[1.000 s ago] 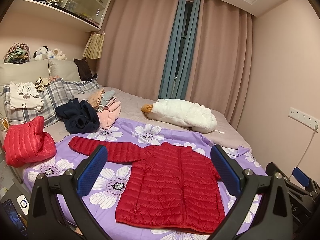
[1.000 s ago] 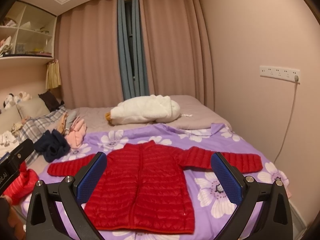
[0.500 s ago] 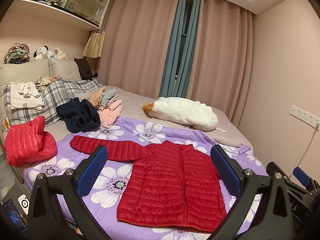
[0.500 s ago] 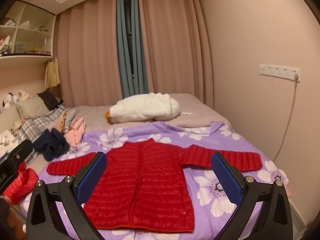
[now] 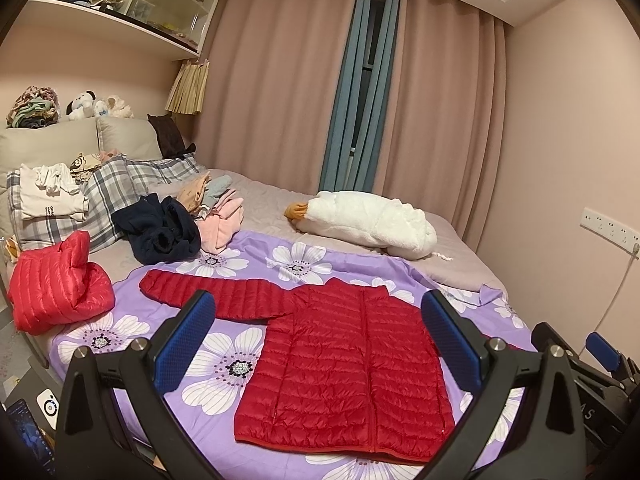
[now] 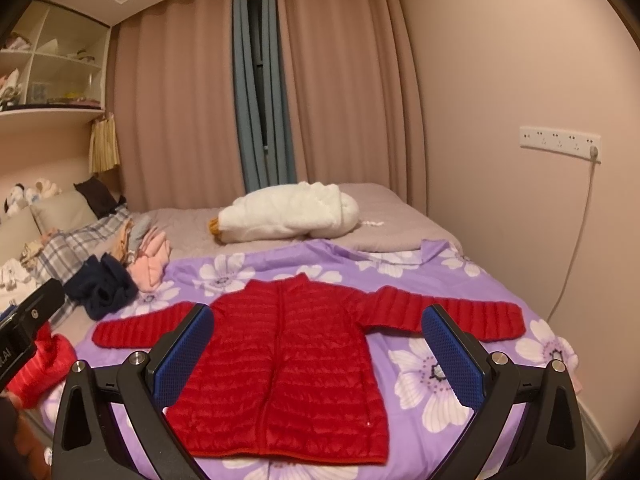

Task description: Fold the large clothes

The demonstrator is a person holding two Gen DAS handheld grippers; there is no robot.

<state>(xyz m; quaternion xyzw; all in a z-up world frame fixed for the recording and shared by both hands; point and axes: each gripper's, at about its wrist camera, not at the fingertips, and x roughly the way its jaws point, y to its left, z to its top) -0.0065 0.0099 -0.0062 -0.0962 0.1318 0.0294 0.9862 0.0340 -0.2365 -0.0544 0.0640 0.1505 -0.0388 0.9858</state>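
Flat on the purple flowered sheet (image 6: 472, 280) lies a red puffer jacket (image 6: 288, 364), front up, zipped, with both sleeves stretched out to the sides. Both claws hang above the near edge of the bed, apart from the jacket and touching nothing. The right claw (image 6: 318, 354) has its blue-padded fingers (image 6: 182, 354) spread wide, and the jacket's body shows between them, its hem nearest the camera and its collar pointing toward the curtains (image 6: 192, 112). The left claw (image 5: 318, 338) is likewise spread wide and empty; through it the jacket (image 5: 352, 368) sits slightly to the right, with one sleeve reaching left behind the left finger (image 5: 182, 344). Farther back on the bed rest a white fluffy garment (image 6: 288, 216), a dark navy heap (image 5: 160, 232), folded pink clothes (image 5: 222, 224), and another bundled red jacket (image 5: 56, 284) at the left edge.
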